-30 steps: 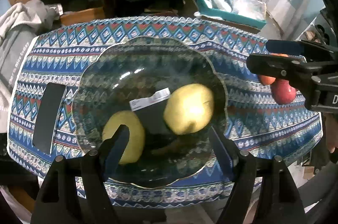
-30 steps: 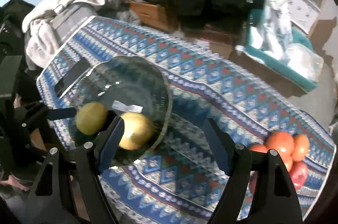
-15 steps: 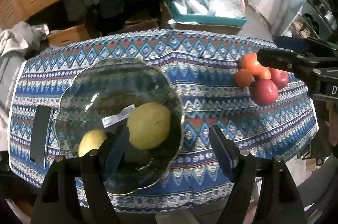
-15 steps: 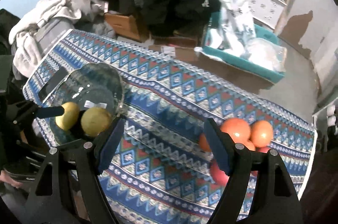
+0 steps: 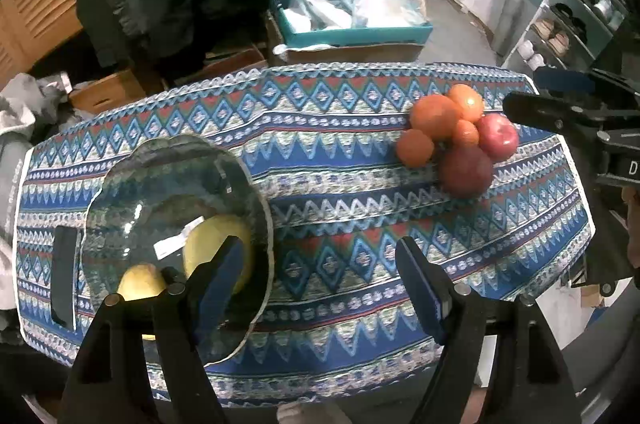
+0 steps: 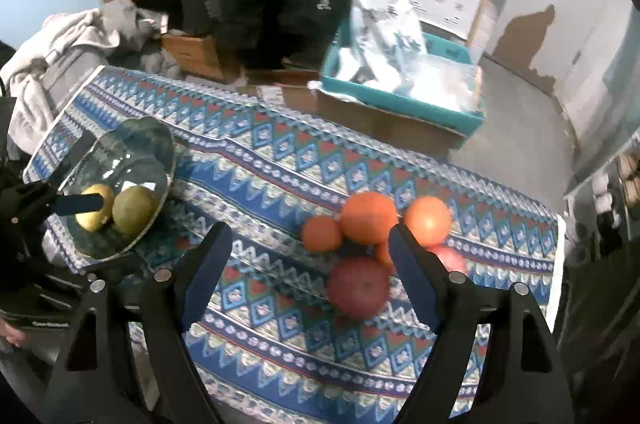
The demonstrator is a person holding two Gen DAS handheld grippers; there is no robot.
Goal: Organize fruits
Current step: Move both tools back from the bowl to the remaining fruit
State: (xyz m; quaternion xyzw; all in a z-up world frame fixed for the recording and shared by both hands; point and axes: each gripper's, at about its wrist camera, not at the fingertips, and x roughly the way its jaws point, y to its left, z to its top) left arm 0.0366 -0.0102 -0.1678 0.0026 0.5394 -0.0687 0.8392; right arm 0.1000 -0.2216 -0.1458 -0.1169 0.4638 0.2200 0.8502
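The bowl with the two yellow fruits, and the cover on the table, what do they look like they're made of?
The bowl looks like clear glass, smooth and glossy: the cloth's pattern shows through its wall, bright glints sit on it, and its rim is scalloped. Clear plastic can't be ruled out. The table cover looks like woven or printed fabric, matte, with banded zigzag and diamond patterns; it drapes over the edge.

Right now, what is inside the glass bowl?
Two yellow-green fruits lie side by side in the glass bowl: one nearer the rim, one partly hidden by the left gripper's finger. A white label shows too. The bowl's near part is covered in the left view.
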